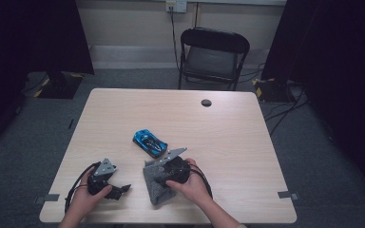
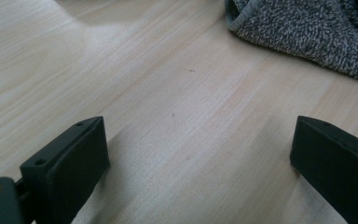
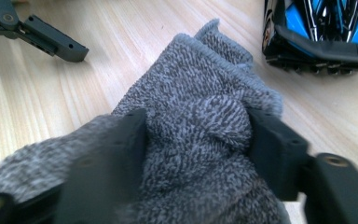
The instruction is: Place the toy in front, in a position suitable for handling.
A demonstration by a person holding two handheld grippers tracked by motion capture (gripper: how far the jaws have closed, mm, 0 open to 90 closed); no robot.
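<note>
Cloth: a grey, nubbly terry cloth (image 3: 196,140), rumpled, lies near my edge of the light wooden counter (image 1: 228,123), just this side of the toy car.
Right gripper (image 3: 196,130): my jaws have a raised fold of the cloth bunched between them and press on it from both sides; I read that as a grip taken.
Left gripper (image 2: 200,154): my jaws stand wide apart with bare counter between them and nothing held; the cloth's edge lies a little way ahead of them.
Toy car: a small blue and black toy sports car (image 1: 149,142) sits just beyond the cloth; I cannot tell whether they touch.
Done: the cloth is pinched on the right.
Left: by my judgement, lifting or spreading the cloth is not yet done, and my left hand (image 1: 88,197) has no hold on it.
Beyond: a black folding chair (image 1: 212,57) stands past the far edge.
</note>
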